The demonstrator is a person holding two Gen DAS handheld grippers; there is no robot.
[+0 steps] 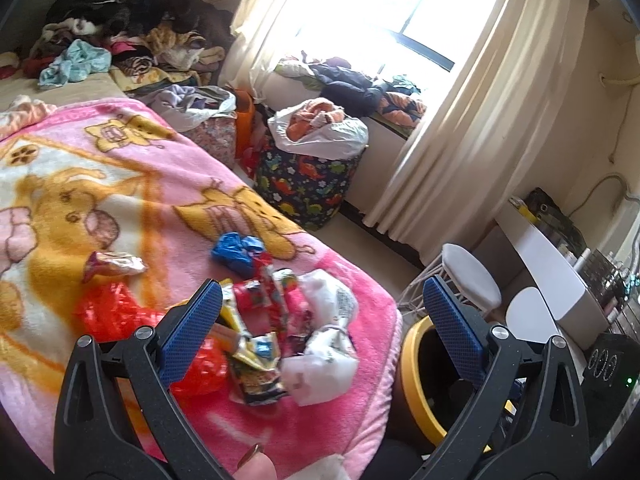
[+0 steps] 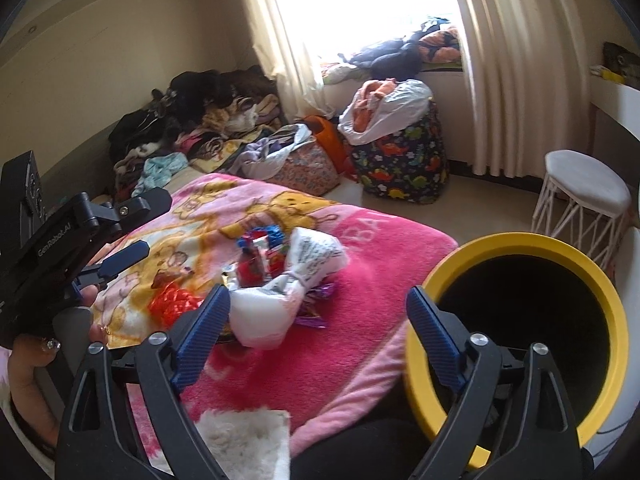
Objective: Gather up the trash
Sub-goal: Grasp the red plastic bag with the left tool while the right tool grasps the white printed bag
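Note:
A heap of trash lies on the pink blanket point(image 1: 120, 200) near the bed's corner: colourful snack wrappers point(image 1: 260, 352), a white plastic bag point(image 1: 328, 332), red plastic point(image 1: 108, 312), a blue wrapper point(image 1: 236, 252) and a foil wrapper point(image 1: 116, 264). My left gripper point(image 1: 322, 292) is open and empty just above the heap. My right gripper point(image 2: 318, 300) is open and empty, between the white bag point(image 2: 288, 284) and the yellow-rimmed black bin point(image 2: 520, 248). The bin also shows in the left wrist view point(image 1: 412, 360). The left gripper shows at the left of the right wrist view point(image 2: 132, 236).
Piles of clothes point(image 1: 132, 28) cover the bed's far end. A dinosaur-print hamper point(image 2: 404, 160) with a white bag stands by the curtained window. A white stool point(image 2: 584, 196) and a white desk point(image 1: 552, 272) stand to the right. A white fluffy cloth point(image 2: 244, 440) lies at the bed's near edge.

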